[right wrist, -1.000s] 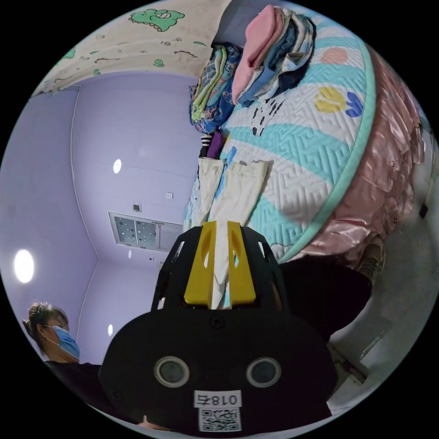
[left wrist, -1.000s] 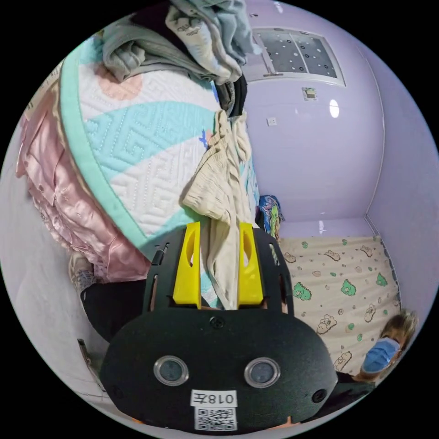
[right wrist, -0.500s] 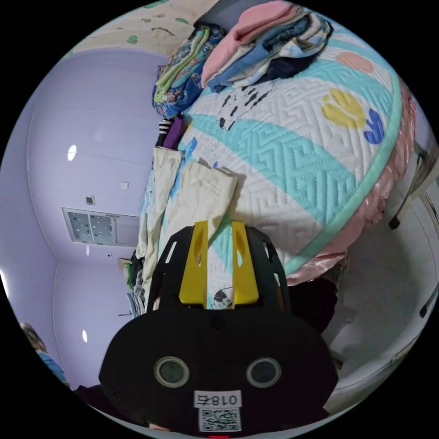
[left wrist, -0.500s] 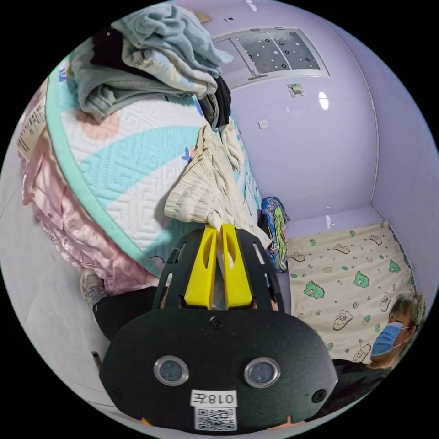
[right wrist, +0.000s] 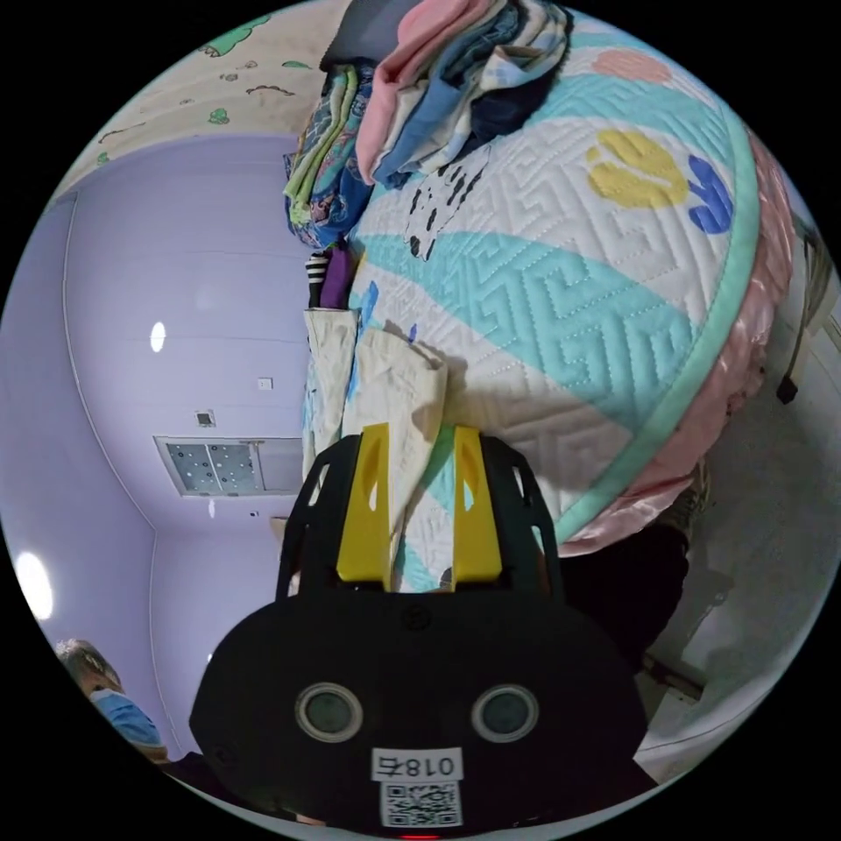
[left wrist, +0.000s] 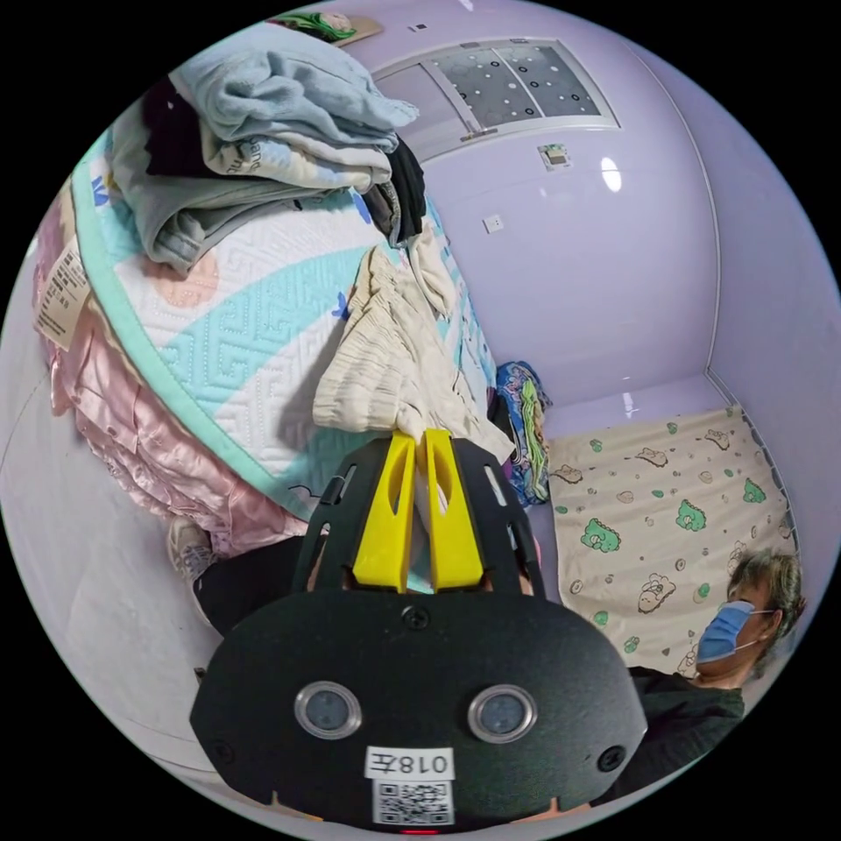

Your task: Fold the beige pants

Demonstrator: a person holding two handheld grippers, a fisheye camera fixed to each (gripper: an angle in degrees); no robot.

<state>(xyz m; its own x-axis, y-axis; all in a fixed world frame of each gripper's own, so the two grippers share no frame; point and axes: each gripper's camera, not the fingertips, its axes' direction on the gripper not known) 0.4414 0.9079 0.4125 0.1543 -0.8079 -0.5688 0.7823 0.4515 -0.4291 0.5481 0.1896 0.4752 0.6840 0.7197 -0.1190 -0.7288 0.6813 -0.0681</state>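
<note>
The pants (left wrist: pixel 399 368) lie stretched across the quilt (left wrist: pixel 254 307) on the bed, waistband end just before the left gripper (left wrist: pixel 419 435), leg ends (right wrist: pixel 385 394) before the right gripper (right wrist: pixel 419 434). Beyond them on the quilt sit two piles — loose clothes (left wrist: pixel 263 149) past the waistband, a folded stack (right wrist: pixel 455 79) past the legs — with a person (left wrist: pixel 727 639) beside the bed.

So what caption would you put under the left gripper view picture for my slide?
Left gripper pinching the beige pants on a patterned quilt, beside a clothes pile.
</note>
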